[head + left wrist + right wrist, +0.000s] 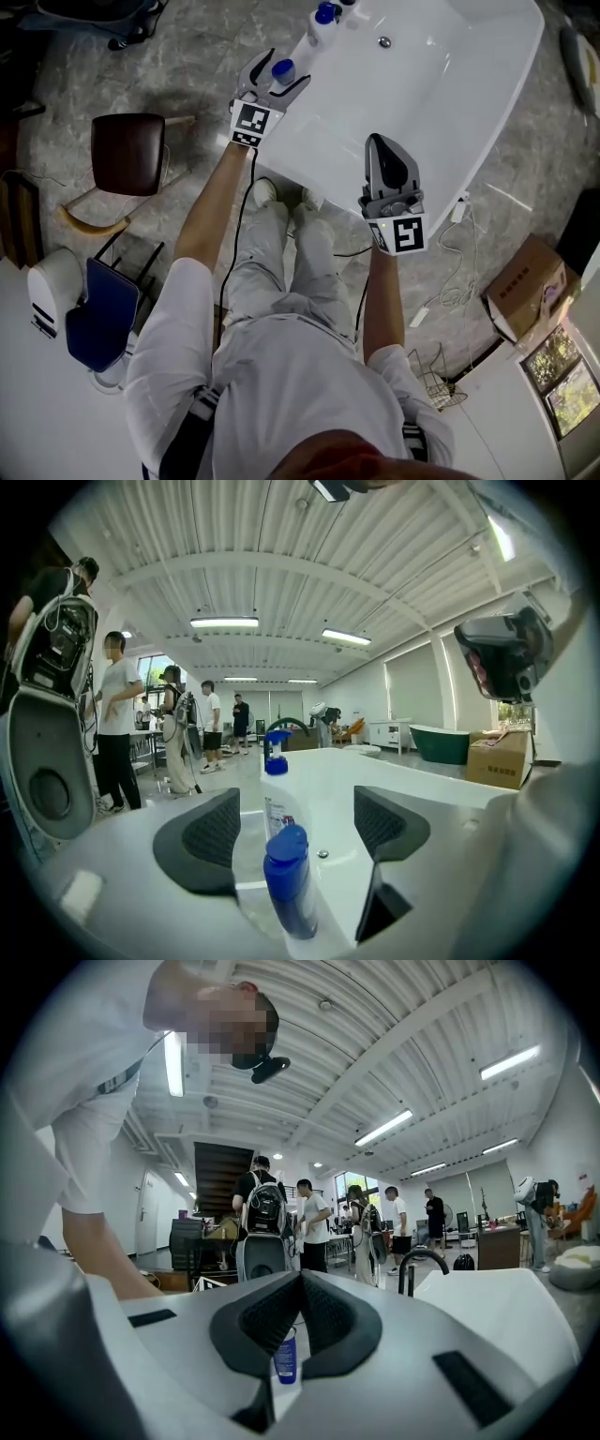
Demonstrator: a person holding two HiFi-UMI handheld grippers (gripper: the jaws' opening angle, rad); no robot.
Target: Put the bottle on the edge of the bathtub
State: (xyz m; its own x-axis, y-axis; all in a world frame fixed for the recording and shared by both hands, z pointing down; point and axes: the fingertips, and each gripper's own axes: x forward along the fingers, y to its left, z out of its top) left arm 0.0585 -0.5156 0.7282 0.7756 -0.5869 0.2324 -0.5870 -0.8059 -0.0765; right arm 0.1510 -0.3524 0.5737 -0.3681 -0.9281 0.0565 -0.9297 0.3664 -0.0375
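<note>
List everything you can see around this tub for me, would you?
bathtub: one, white, on the grey floor ahead of the person
bottle: one, blue-capped, on the tub's left rim
spray bottle: one, white with a blue top, further along that rim
chair: one, dark brown seat, on the floor left of the tub
cardboard box: one, brown, on the floor at right
people: several, standing far back in the hall
left gripper: one, grey, jaws open either side of the bottle
right gripper: one, grey, jaws shut and empty, over the tub's near rim
</note>
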